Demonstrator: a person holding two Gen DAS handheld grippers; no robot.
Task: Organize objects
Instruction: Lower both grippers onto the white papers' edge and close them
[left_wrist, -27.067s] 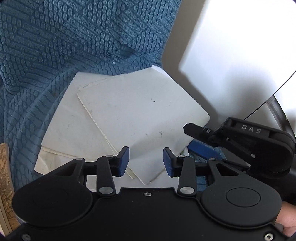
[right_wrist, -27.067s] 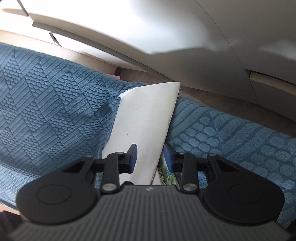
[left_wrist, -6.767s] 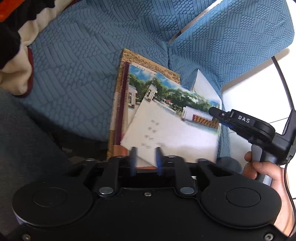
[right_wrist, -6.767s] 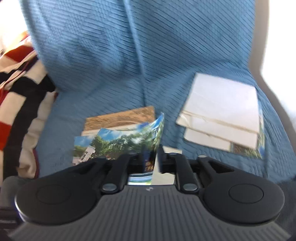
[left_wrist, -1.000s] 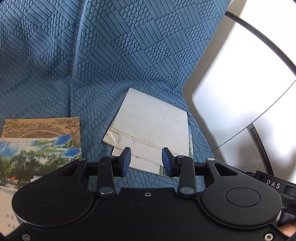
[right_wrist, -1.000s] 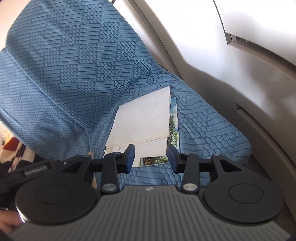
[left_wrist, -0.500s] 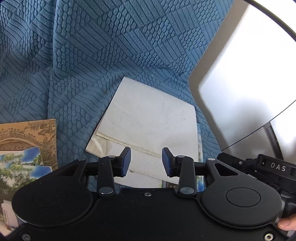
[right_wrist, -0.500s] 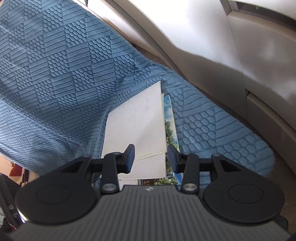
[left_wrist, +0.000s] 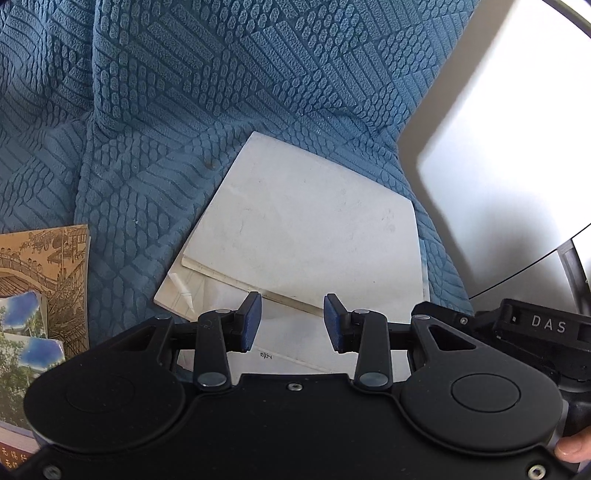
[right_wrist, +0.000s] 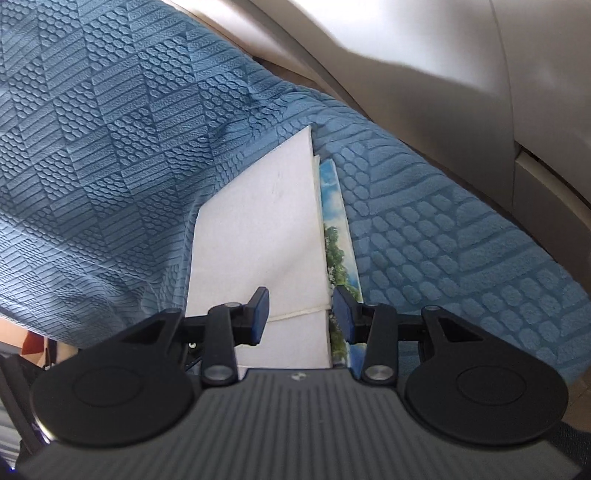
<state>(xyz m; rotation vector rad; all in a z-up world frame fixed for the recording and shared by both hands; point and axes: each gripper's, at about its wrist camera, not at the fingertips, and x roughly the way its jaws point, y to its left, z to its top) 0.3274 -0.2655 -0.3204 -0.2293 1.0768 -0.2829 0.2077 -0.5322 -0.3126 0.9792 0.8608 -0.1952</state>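
A stack of white booklets (left_wrist: 310, 236) lies face down on the blue textured sofa cover (left_wrist: 221, 74). My left gripper (left_wrist: 291, 321) is open and empty, its fingertips over the near edge of the stack. In the right wrist view the same stack (right_wrist: 258, 236) shows a colour landscape cover (right_wrist: 338, 236) sticking out along its right side. My right gripper (right_wrist: 301, 310) is open and empty over the stack's near end. A second pile with a brown drawn cover (left_wrist: 48, 266) and photo covers (left_wrist: 22, 343) lies at the left.
A pale cabinet front (right_wrist: 461, 55) runs along the sofa's right side. The right gripper's black body (left_wrist: 535, 332) marked DAS sits at the right of the left wrist view. The sofa edge (right_wrist: 535, 332) drops off at the right.
Both grippers have moved closer to the white stack, which now fills more of each view. The pile at the left has slid towards the frame edge. Both stay open.
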